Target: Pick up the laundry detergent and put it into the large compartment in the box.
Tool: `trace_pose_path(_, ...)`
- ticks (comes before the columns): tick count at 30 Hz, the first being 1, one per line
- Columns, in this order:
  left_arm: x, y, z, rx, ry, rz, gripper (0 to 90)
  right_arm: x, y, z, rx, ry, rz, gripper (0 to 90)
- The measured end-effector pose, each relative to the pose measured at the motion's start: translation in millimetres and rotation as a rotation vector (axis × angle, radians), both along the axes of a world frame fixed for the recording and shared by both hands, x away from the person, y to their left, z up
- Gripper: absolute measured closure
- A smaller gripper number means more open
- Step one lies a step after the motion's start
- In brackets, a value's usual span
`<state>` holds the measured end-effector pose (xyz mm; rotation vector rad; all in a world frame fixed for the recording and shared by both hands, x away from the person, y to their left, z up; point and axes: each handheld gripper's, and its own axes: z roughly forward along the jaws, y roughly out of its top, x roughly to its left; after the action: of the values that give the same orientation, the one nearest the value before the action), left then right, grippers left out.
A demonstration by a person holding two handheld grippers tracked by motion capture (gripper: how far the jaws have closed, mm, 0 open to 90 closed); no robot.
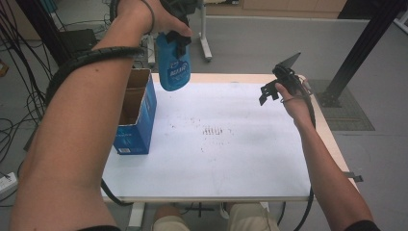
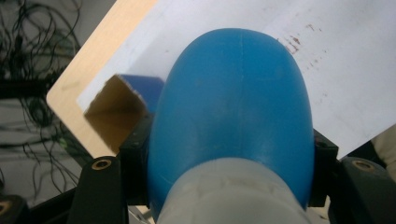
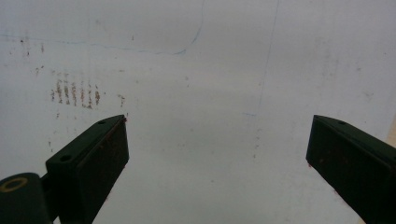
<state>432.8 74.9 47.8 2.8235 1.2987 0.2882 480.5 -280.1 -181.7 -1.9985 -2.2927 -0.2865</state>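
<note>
A blue bottle (image 1: 173,62) with white lettering hangs bottom down, high above the table's far left part, with my left gripper (image 1: 180,41) shut on it near its top. In the left gripper view the bottle's rounded blue body (image 2: 233,112) bulges between the two black jaws, and its pale neck sits at the bottom. My right gripper (image 1: 269,91) is held above the table's right side with its jaws wide apart; the right gripper view shows its fingers (image 3: 93,158) over the bare white tabletop (image 3: 210,93), nothing between them.
An open blue cardboard box (image 1: 137,113) stands at the left of the white table (image 1: 216,159), below and left of the bottle. Brown scuff marks (image 1: 214,131) dot the table's middle. Cables lie on the floor at left, and a black frame post (image 1: 365,43) rises at right.
</note>
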Motion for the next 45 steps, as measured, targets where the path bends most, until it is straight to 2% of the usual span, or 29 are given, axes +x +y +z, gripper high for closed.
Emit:
trace_pose_path(1, 0.1, 1.8, 2.6, -0.003, -0.003, 0.019, 37.7, -0.4, -0.2, 0.7, 0.001, 0.002, 0.000, 5.7)
trace_pose_path(6, 7.8, 21.3, 19.8, -0.017, 0.008, 0.179, 37.7, -3.7, -2.3, 2.3, 0.002, -0.005, -0.006, 5.7)
trace_pose_path(12, 6.8, 49.8, 30.2, -0.026, -0.010, 0.310, 37.8, -6.1, -4.7, 4.4, 0.009, -0.011, -0.002, 5.7)
trace_pose_path(15, 6.4, 62.4, 35.2, -0.029, -0.010, 0.347, 37.8, -5.9, -4.4, 5.7, 0.008, -0.007, -0.004, 5.7)
trace_pose_path(19, 1.5, 77.6, 43.5, -0.039, -0.032, 0.422, 37.8, -5.7, -1.8, 5.2, 0.003, -0.005, 0.001, 5.7)
trace_pose_path(22, -2.8, 92.8, 50.6, -0.060, -0.037, 0.469, 37.8, -5.0, -0.3, 3.9, 0.000, 0.002, 0.005, 5.7)
trace_pose_path(28, -7.5, 112.3, 52.7, -0.076, -0.041, 0.527, 37.9, -5.5, 1.1, 3.1, -0.002, 0.002, 0.005, 5.7)
trace_pose_path(32, -7.1, 117.7, 50.5, -0.071, -0.028, 0.550, 37.9, -5.8, 0.8, 5.2, -0.004, 0.001, 0.006, 5.7)
trace_pose_path(43, -6.5, 131.5, 46.1, -0.109, -0.024, 0.597, 37.9, -7.3, -2.9, 5.1, -0.002, -0.003, 0.003, 5.7)
trace_pose_path(45, -5.4, 131.8, 43.2, -0.106, -0.024, 0.601, 37.9, -7.9, -4.6, 5.5, -0.002, -0.007, 0.000, 5.7)
